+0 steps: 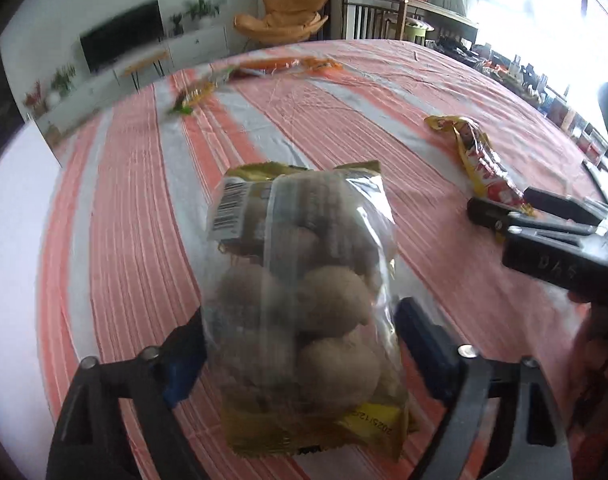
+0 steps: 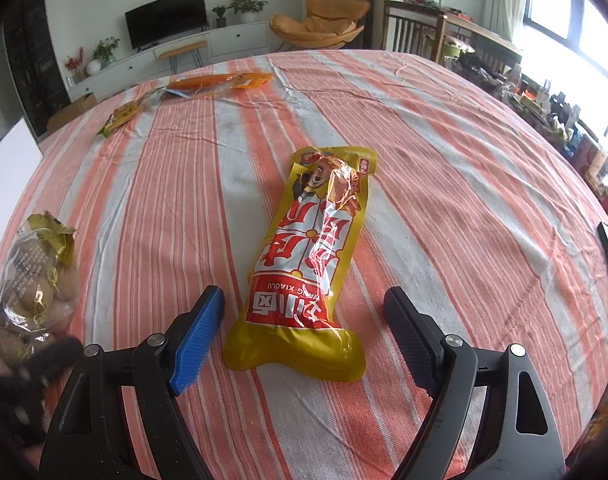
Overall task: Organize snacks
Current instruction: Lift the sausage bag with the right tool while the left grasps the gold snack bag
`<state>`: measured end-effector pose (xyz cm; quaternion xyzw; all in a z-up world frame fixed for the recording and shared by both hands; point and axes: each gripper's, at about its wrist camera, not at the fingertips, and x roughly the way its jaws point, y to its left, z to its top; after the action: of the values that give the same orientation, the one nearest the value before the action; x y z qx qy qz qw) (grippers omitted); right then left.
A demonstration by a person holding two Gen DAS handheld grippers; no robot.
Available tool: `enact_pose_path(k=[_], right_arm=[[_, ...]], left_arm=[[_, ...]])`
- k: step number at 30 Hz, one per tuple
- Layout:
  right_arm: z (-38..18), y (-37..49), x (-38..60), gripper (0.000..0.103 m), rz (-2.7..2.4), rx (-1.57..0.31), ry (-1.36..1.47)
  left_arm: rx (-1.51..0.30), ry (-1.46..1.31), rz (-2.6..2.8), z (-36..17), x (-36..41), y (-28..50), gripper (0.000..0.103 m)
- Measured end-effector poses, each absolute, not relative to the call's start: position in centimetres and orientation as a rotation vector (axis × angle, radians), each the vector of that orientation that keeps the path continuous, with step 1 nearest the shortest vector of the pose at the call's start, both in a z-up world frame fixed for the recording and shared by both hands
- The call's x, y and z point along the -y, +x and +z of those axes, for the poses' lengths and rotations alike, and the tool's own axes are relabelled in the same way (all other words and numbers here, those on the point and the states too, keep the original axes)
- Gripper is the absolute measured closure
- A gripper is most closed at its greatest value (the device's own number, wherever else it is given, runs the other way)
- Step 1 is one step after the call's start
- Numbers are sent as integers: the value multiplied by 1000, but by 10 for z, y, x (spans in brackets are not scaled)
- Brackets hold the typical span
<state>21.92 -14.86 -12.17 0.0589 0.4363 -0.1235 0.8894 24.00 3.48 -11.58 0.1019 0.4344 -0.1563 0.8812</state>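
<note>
While the left gripper (image 1: 300, 344) pinched a clear bag of round snacks (image 1: 304, 280) above the striped tablecloth (image 2: 444, 160), the right gripper (image 2: 304, 336) stood spread around a yellow-red packet (image 2: 312, 256) lying flat. Two more packets (image 2: 208, 82) lay at the far edge, before a television (image 2: 166, 16) and an orange chair (image 2: 320, 24).

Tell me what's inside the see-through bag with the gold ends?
Inside the clear bag, between the left gripper pads, are round brownish lumps, like little balls. The label and gold ends hide some, so they can't be counted, and blur hides what they are.
</note>
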Motion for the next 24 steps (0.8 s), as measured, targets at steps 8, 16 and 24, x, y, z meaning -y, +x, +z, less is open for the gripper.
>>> enact_pose_path(k=[8, 16, 24], right_arm=[[-122, 219, 148, 17, -256, -908, 121], [-123, 219, 148, 17, -257, -908, 122], [-122, 219, 148, 16, -258, -908, 123]], left_arm=[[-933, 157, -291, -121, -46, 254, 0], [-931, 155, -290, -120, -45, 253, 0], [-931, 155, -290, -120, -45, 253, 0]])
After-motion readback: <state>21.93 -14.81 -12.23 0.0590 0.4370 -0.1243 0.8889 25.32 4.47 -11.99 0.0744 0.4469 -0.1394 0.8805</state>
